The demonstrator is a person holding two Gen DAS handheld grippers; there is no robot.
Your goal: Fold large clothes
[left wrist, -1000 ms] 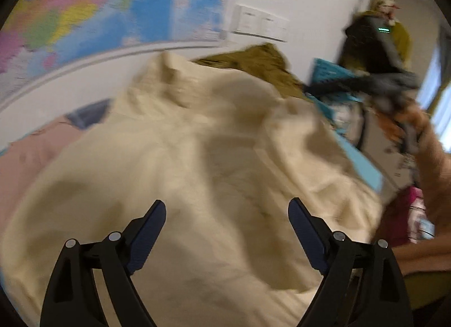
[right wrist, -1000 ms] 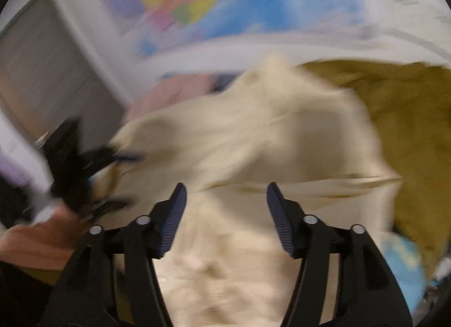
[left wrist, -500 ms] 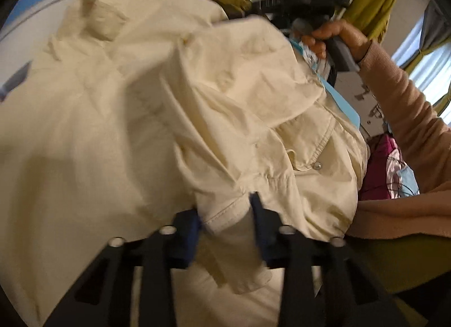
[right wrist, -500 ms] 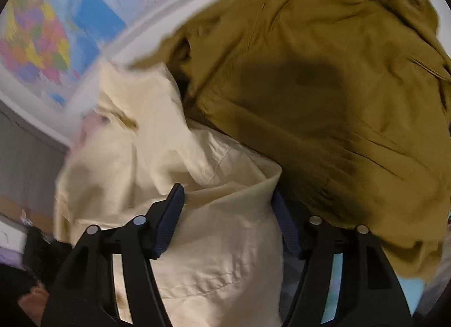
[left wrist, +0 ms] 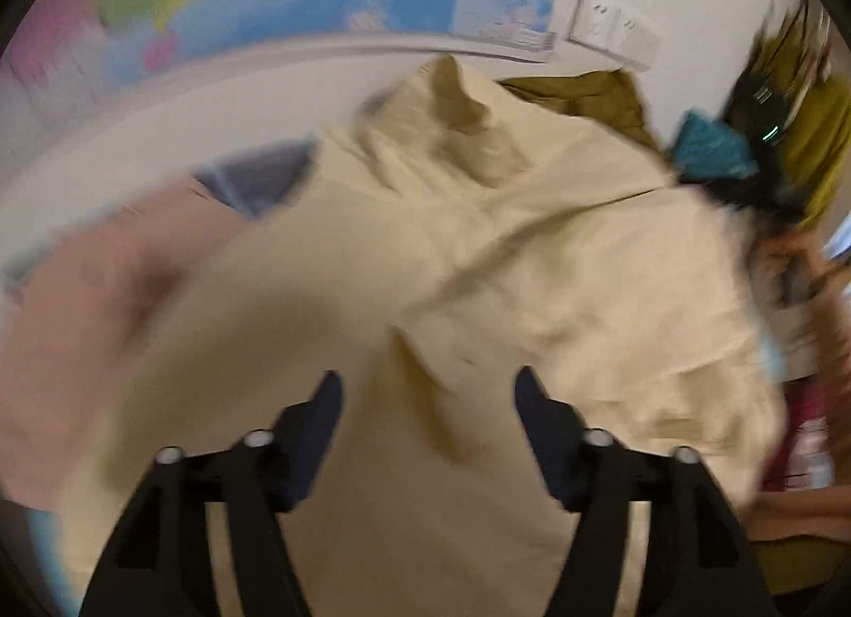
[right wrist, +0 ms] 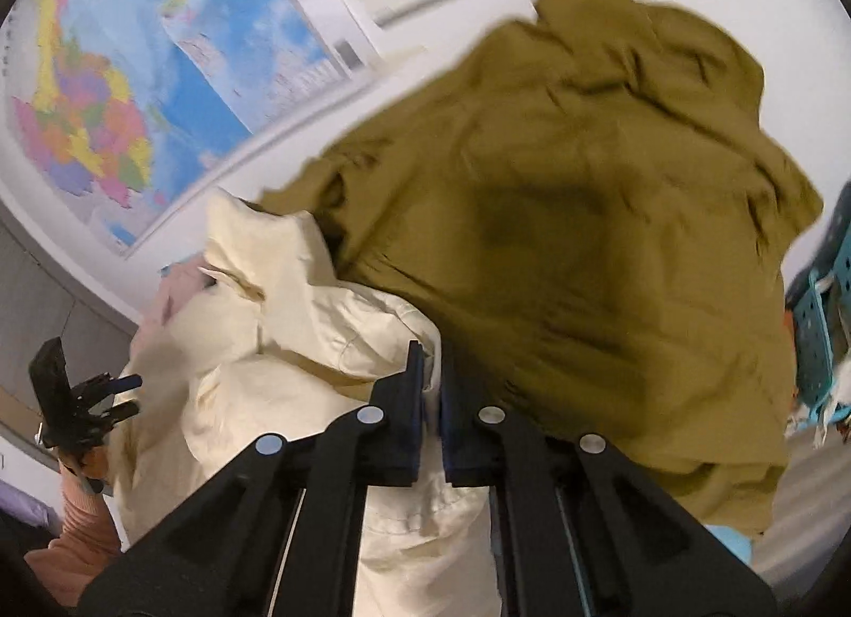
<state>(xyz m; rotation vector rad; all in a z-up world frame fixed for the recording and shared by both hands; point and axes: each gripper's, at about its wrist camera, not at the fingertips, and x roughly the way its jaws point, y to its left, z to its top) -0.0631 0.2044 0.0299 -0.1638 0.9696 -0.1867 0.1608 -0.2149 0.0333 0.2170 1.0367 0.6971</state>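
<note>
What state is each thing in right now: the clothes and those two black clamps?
Cream shirt: spread out, rumpled, one fold pinched at its edge.
Olive garment: crumpled heap, untouched, beside the shirt.
Pink cloth: lying partly under the shirt.
Left gripper: open over the shirt, jaws have just been opening.
Right gripper: shut on the shirt, jaws have just been closing.

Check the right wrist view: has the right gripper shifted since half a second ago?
Yes. The right gripper swung left: the wall map now fills more of the view. Its jaws have just closed on the cream shirt beside the olive garment.
</note>
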